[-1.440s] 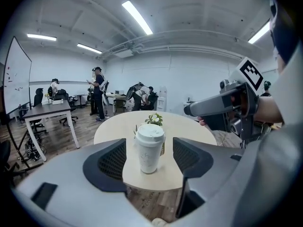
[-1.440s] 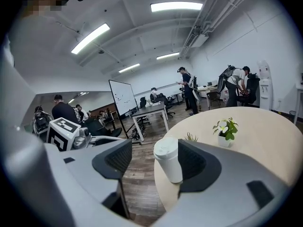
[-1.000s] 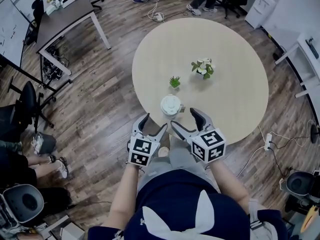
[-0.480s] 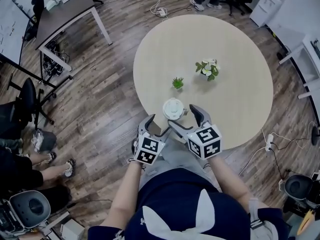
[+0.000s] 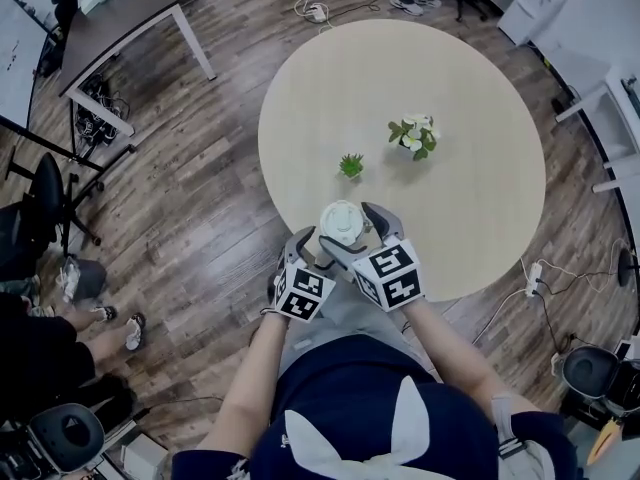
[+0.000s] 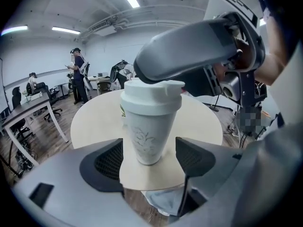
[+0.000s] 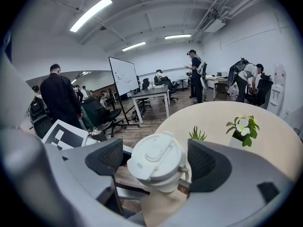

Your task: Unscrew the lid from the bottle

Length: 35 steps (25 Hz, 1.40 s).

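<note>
A white bottle (image 6: 150,122) with a flower print and a white screw lid (image 7: 156,159) stands upright near the closest edge of the round beige table (image 5: 450,88). My left gripper (image 6: 150,157) is open, its pads on either side of the bottle's lower body without touching it. My right gripper (image 7: 157,163) is open too, its pads flanking the lid with narrow gaps. Both pairs of jaws have just been opening. In the head view the bottle (image 5: 341,222) sits between the left gripper (image 5: 316,245) and the right gripper (image 5: 358,233).
A small green plant (image 5: 350,165) and a pot of white flowers (image 5: 410,136) stand farther back on the table. A dark desk (image 5: 120,18) and chairs are at the far left. People stand in the background. Wood floor surrounds the table.
Both grippers have moved forward and down to the bottle. They hung short of it before and now reach around it, the right one at the lid.
</note>
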### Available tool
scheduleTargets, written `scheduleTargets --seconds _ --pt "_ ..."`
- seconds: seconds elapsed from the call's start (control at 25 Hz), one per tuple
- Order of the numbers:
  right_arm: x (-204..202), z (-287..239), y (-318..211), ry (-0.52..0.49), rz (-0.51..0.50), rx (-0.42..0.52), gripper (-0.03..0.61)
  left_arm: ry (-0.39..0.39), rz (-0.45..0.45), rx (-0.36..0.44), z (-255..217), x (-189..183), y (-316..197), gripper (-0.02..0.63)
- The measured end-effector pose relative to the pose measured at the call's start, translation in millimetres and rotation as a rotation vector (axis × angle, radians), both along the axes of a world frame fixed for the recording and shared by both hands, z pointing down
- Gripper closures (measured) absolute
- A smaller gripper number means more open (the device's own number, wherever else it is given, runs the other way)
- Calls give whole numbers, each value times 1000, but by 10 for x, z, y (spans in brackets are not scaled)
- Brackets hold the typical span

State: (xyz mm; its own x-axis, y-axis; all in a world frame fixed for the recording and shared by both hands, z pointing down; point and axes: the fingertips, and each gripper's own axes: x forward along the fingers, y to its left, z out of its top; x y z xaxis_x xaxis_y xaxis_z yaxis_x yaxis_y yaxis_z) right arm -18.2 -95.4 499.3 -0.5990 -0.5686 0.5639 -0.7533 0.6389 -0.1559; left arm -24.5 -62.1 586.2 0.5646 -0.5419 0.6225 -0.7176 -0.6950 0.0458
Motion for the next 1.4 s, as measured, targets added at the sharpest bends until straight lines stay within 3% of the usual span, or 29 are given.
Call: scheduleTargets --seconds 0.88,1.4 --pt "12 177 -32 46 -12 -16 169 -61 -16 -23 335 182 -197 287" --pt "-30 202 0 95 -274 -40 170 -59 1 -31 350 181 -194 291"
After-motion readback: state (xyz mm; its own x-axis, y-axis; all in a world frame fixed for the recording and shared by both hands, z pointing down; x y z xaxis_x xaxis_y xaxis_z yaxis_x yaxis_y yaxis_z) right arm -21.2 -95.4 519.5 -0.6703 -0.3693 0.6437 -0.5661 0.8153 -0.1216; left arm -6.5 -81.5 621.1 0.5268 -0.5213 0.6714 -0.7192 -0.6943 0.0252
